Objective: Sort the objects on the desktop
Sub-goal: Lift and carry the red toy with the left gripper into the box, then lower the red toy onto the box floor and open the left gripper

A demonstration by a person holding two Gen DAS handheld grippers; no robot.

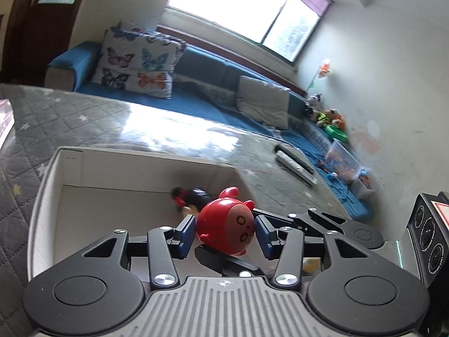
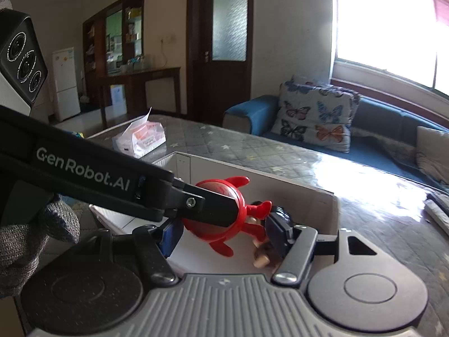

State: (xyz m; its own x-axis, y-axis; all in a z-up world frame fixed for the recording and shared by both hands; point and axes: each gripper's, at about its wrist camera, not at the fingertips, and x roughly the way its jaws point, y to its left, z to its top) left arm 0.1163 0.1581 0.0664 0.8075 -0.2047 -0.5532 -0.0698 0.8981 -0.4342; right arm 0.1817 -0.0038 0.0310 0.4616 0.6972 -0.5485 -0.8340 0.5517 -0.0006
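Between left tool [image 1: 224, 233] pads: red toy [image 1: 226, 223]

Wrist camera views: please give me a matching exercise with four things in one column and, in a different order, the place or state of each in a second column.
Things:
1. red toy
2. white box
3. butterfly pillow
4. tissue pack

Places or states:
a. leaning on the blue sofa
b. open on top, with a small dark figure inside
c. lying on the grey quilted cover, beyond the box
d. between blue gripper pads, above the box

Pairs: 1-d, 2-b, 3-a, 4-c
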